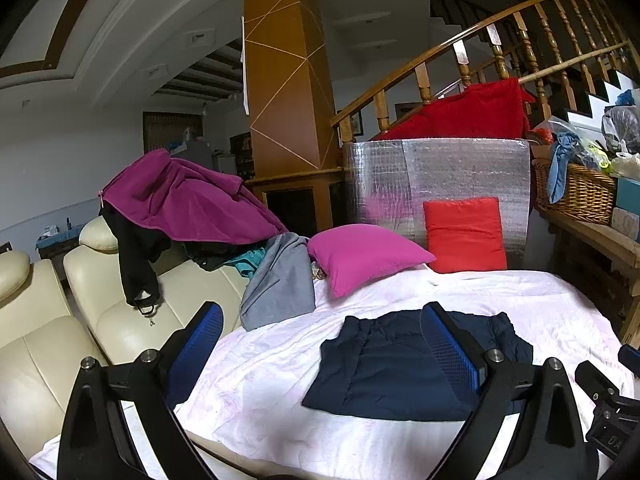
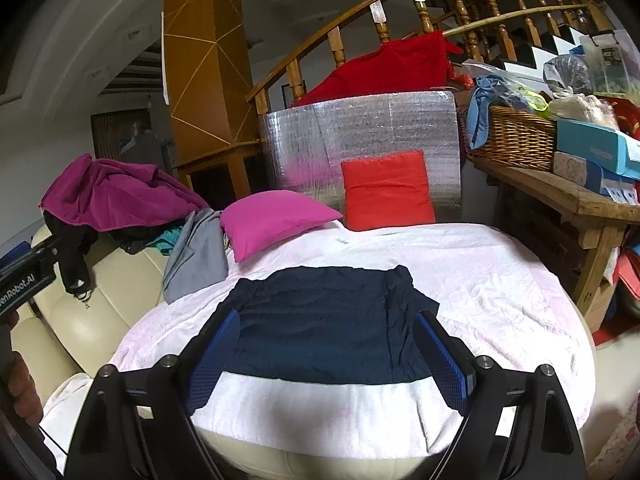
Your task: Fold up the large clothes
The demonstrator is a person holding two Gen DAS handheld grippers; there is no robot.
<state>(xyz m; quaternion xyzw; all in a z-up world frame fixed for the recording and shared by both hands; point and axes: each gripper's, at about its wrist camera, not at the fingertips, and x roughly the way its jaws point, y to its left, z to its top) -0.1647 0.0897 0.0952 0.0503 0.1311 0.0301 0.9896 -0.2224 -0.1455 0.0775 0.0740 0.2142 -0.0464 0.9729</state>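
Right wrist view shows the folded navy-blue fabric garment (image 2: 324,324) lying flat on the white-sheeted bed (image 2: 500,280), so neither tool needs hold it: right tongs (image 2: 326,354) and left tongs (image 1: 324,344) both gape wide, empty.

Right gripper (image 2: 328,344) jaws wide, empty, above folded navy garment (image 2: 324,320) lying flat on white sheet (image 2: 500,280). Pink pillow (image 2: 272,220), red cushion (image 2: 386,190) behind.

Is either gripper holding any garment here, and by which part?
Nothing is held. Left gripper and right gripper are both open above the folded navy garment.
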